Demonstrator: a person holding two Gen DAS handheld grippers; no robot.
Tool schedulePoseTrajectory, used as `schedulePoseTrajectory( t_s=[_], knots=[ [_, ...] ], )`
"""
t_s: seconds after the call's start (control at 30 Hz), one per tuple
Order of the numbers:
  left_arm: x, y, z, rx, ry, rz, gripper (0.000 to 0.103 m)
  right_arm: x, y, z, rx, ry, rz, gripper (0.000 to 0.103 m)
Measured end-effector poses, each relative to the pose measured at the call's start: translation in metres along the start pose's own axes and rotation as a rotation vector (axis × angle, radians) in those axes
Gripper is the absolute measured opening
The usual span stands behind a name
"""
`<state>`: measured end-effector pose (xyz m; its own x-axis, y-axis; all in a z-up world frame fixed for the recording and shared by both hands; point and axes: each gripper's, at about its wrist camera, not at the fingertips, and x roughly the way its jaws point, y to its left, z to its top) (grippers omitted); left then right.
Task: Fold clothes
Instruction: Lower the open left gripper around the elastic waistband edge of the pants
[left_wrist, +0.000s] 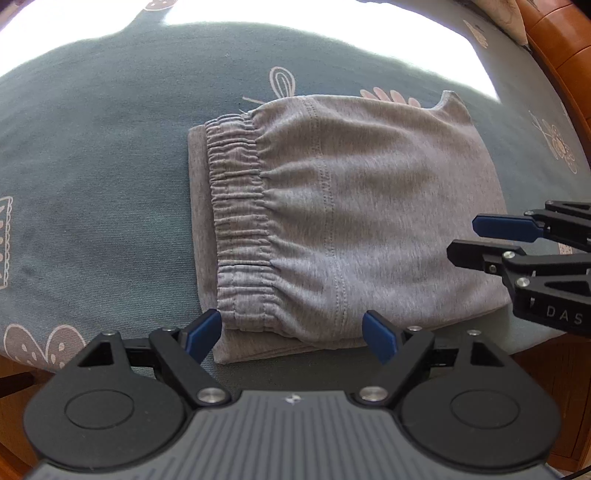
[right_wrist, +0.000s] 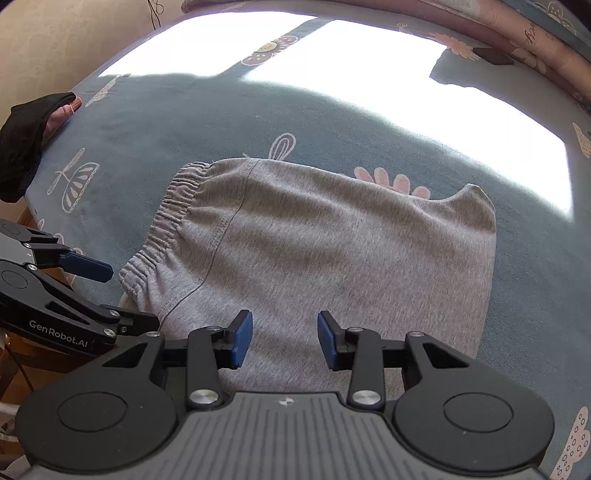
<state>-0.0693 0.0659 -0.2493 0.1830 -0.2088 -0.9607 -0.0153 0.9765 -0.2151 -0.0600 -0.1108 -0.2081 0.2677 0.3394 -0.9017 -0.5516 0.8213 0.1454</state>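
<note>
A grey pair of sweatpants (left_wrist: 332, 206) (right_wrist: 332, 251) lies folded into a compact rectangle on the bed, its elastic waistband (left_wrist: 236, 221) at the left end. My left gripper (left_wrist: 291, 332) stands wide open over the near left corner of the pants, with nothing pinched between its blue pads. My right gripper (right_wrist: 285, 328) hovers open over the near edge of the grey cloth; its pads are apart and grip nothing. Each gripper shows in the other's view: the right gripper (left_wrist: 463, 238) at the pants' right end, the left gripper (right_wrist: 129, 295) by the waistband.
The blue-grey patterned sheet (left_wrist: 92, 166) (right_wrist: 147, 129) covers the bed. A bright patch of sunlight (right_wrist: 369, 66) falls across its far side. A black cloth (right_wrist: 22, 140) hangs at the left edge. Wooden bed frame (left_wrist: 554, 48) runs at the right, with bedding (right_wrist: 535, 40) behind.
</note>
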Motion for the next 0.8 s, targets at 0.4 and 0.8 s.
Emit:
schedulePoseTrajectory(
  t_s=[0.4, 0.8],
  knots=[
    [-0.002, 0.046, -0.01, -0.225, 0.122, -0.054, 0.086, 0.012, 0.018, 0.017, -0.026, 0.009, 0.036, 0.047],
    [-0.011, 0.131, -0.041, -0.447, 0.099, -0.081, 0.087, 0.037, 0.103, 0.024, -0.388, -0.003, 0.082, 0.06]
  ],
)
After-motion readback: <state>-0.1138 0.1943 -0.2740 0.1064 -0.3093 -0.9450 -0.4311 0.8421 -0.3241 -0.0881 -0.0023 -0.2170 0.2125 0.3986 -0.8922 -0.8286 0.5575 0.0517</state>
